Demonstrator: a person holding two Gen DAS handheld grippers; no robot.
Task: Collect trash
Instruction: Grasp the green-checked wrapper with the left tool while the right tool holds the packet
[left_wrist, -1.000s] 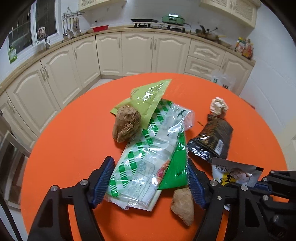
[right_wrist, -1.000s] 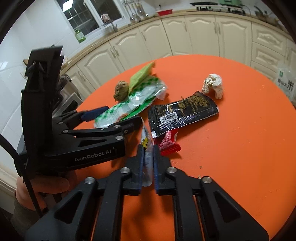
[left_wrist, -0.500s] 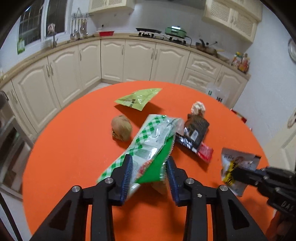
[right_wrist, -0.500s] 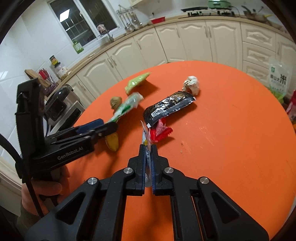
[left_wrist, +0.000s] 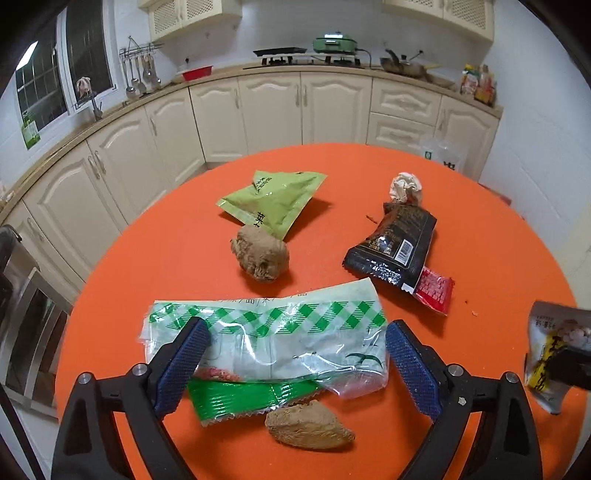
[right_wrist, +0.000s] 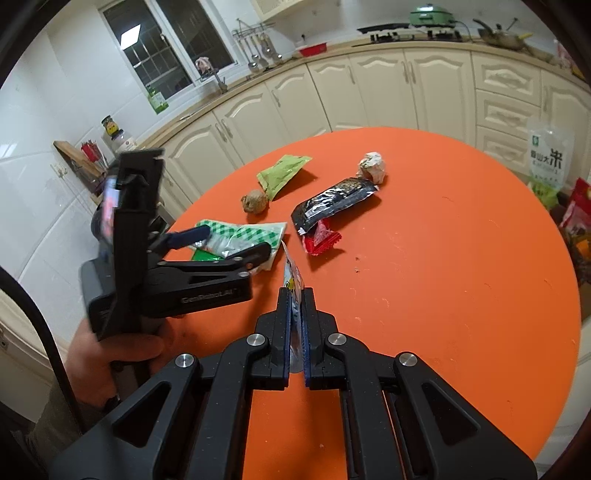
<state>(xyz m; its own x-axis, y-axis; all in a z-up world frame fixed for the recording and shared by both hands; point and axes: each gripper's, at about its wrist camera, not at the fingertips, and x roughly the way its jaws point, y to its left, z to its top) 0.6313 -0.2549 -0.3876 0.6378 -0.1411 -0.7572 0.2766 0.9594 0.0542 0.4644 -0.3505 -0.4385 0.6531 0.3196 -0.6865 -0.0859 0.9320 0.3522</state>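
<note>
— What are your two grippers doing with the trash right now?

— My left gripper (left_wrist: 295, 363) has just been opening; its jaws stand wide apart, and the green-checked wrapper (left_wrist: 266, 328) lies flat between them on the orange table (left_wrist: 147, 266), not pressed by either pad. I judge I've let it go there to start a pile close in front of me.

— And the other?

— My right gripper (right_wrist: 295, 325) is clamped on a small snack packet (right_wrist: 291, 273), held edge-up, off the table, so I can carry it over.

— What's left?

— Ahead of the left gripper: a brown lump (left_wrist: 260, 254), a light green packet (left_wrist: 273, 201), a black wrapper (left_wrist: 395, 245) over a red one (left_wrist: 434, 288), a crumpled paper ball (left_wrist: 406, 186). Another lump (left_wrist: 308, 424) sits just below the jaws.
</note>
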